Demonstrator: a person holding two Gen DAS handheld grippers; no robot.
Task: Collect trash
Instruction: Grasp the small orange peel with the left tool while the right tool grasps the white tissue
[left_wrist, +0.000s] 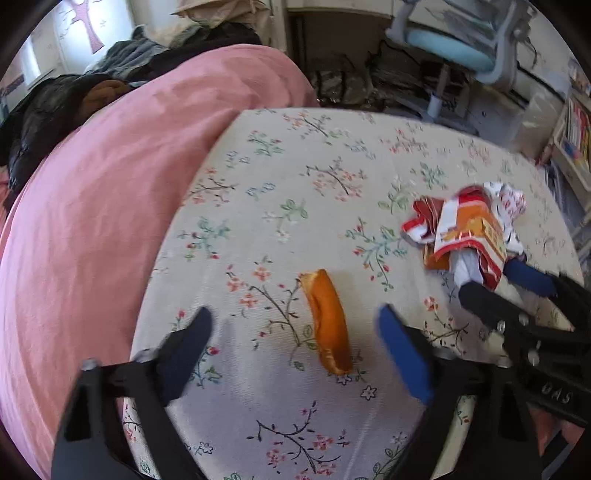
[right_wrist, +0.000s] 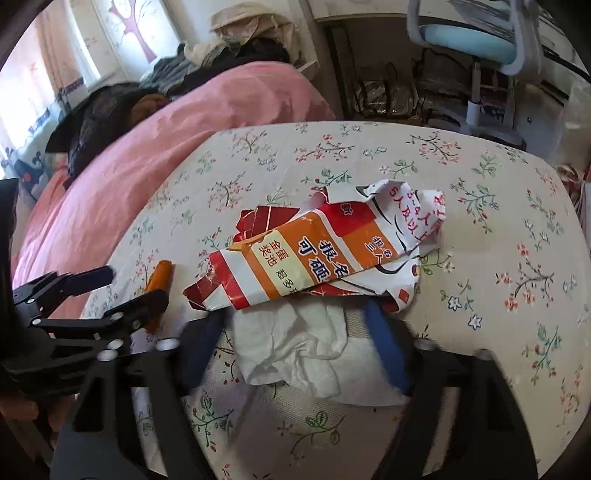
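On the floral tabletop (left_wrist: 295, 155), near the edge by the pink bedding (left_wrist: 92, 221), an orange peel (left_wrist: 328, 321) was seen between the spread jaws of the left gripper (left_wrist: 295, 343), untouched by either pad. Further right, mid-table, a crumpled flyer (right_wrist: 325, 254) lay over a white tissue (right_wrist: 295, 343), which sat between the parted, ungripping jaws of the right gripper (right_wrist: 295, 343). Each closure would best be made low and centred, so that thin scraps are pinched rather than pushed.
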